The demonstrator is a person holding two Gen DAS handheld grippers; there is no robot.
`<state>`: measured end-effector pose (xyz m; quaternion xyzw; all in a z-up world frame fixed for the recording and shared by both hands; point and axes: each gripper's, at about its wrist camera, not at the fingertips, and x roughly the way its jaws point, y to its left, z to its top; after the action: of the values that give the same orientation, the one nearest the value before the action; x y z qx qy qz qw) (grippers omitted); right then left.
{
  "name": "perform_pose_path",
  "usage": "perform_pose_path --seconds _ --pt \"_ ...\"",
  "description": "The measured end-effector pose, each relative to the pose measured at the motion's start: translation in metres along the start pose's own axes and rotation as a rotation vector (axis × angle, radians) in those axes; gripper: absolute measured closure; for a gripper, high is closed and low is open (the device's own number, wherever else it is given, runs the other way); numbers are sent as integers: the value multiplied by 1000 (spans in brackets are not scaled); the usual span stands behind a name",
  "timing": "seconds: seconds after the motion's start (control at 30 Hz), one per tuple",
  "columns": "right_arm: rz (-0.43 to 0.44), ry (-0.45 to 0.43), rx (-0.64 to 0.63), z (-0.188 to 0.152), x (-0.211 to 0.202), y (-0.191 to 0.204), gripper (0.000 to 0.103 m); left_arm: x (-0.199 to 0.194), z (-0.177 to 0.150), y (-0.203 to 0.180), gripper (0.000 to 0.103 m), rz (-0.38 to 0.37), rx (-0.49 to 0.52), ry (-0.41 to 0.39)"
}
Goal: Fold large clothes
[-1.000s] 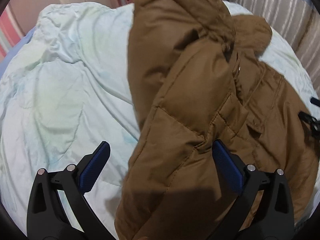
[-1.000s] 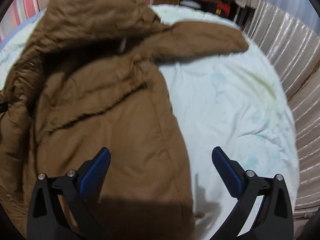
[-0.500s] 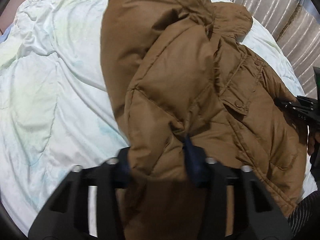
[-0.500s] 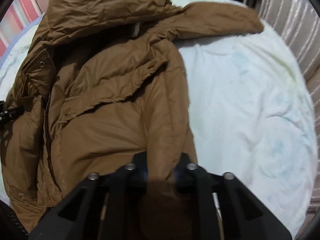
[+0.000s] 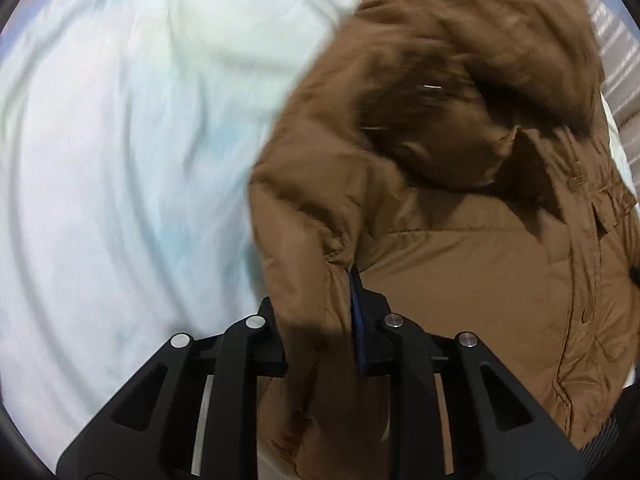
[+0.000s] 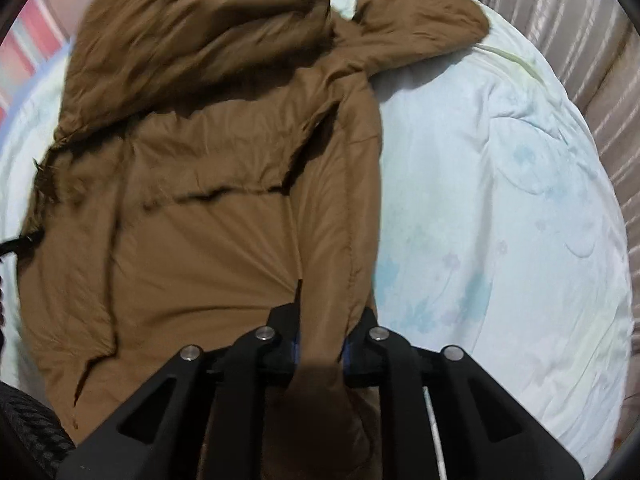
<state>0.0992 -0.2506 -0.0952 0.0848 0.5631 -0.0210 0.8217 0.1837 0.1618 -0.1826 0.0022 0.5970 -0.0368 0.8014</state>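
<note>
A large brown padded coat [image 5: 460,240] with a fur-edged hood [image 5: 480,92] lies on a pale quilt [image 5: 120,160]. My left gripper [image 5: 320,312] is shut on a bunched fold at the coat's left edge. In the right wrist view the same coat [image 6: 208,208] spreads over the left half, hood [image 6: 192,28] at the top and one sleeve [image 6: 420,20] stretched to the upper right. There my right gripper [image 6: 322,344] is shut on the coat's right edge. The fabric hides most of both grippers' blue pads.
The pale floral quilt [image 6: 500,200] covers the bed on the right of the coat. A padded striped headboard [image 6: 600,60] curves along the right side. A striped pink wall [image 6: 24,40] shows at the far left. A dark sleeve [image 6: 28,428] is at the lower left corner.
Both grippers were open beside the coat a second ago; they closed on its two edges. The left view now blurs as the coat's left side lifts and the hood shifts.
</note>
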Motion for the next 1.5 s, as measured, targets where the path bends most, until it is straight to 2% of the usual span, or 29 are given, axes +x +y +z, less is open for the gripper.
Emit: perform_pose_path --seconds 0.07,0.1,0.17,0.2,0.23,0.3,0.37,0.53,0.57,0.6,0.77,0.9,1.0,1.1,1.13,1.23,1.27,1.3,1.33,1.37,1.4,1.43,1.5 --pt "-1 6 -1 4 2 -2 83 6 -5 -1 79 -12 -20 -24" --pt "-1 6 10 5 0 -7 77 6 -5 -5 78 -9 -26 -40" --pt "-5 8 31 4 -3 -14 61 4 -5 -6 74 -6 -34 -53" --pt "-13 8 44 5 -5 -19 47 1 -5 -6 71 -11 -38 -60" --pt "-15 4 56 8 -5 -21 37 -1 -6 -9 67 -16 -39 -62" --pt "0 -12 89 5 -12 -25 36 -8 -9 -6 42 -12 -42 -81" --pt "18 -42 141 13 -21 -35 36 -18 -8 -8 31 -1 -42 -122" --pt "23 -123 196 34 -35 -64 33 -46 3 -2 24 -11 -45 -196" --pt "17 -133 198 40 -35 -68 33 -56 4 10 20 -5 -44 -205" --pt "10 -138 199 37 -42 -67 33 -58 16 11 18 0 -44 -212" --pt "-4 -188 175 70 -33 -70 33 -61 57 25 12 -11 -58 -235" --pt "-15 -201 156 115 -10 -75 33 -51 95 20 11 4 -13 -250" --pt "-29 -204 171 160 18 -85 26 -37 142 4 9 -11 25 -256" --pt "-31 -199 210 193 43 -96 24 -19 178 -12 9 -8 59 -247" --pt "-18 -183 240 206 56 -102 21 -10 193 -19 9 -25 79 -237" --pt "32 -100 335 231 102 -120 21 17 219 -36 6 -8 115 -204" --pt "47 -90 357 234 111 -123 21 24 224 -40 9 -7 121 -196" --pt "81 -80 393 241 125 -128 25 34 232 -44 20 -22 118 -182" --pt "110 -81 408 244 133 -130 45 41 236 -45 26 -35 113 -167" --pt "129 -91 407 248 137 -129 58 51 241 -45 40 -23 94 -146" --pt "119 -125 384 253 138 -126 78 59 245 -43 58 -4 72 -128" --pt "100 -148 364 255 136 -123 87 70 249 -36 63 6 30 -99" --pt "24 -184 334 256 128 -117 93 79 254 -19 76 -14 -56 -75"
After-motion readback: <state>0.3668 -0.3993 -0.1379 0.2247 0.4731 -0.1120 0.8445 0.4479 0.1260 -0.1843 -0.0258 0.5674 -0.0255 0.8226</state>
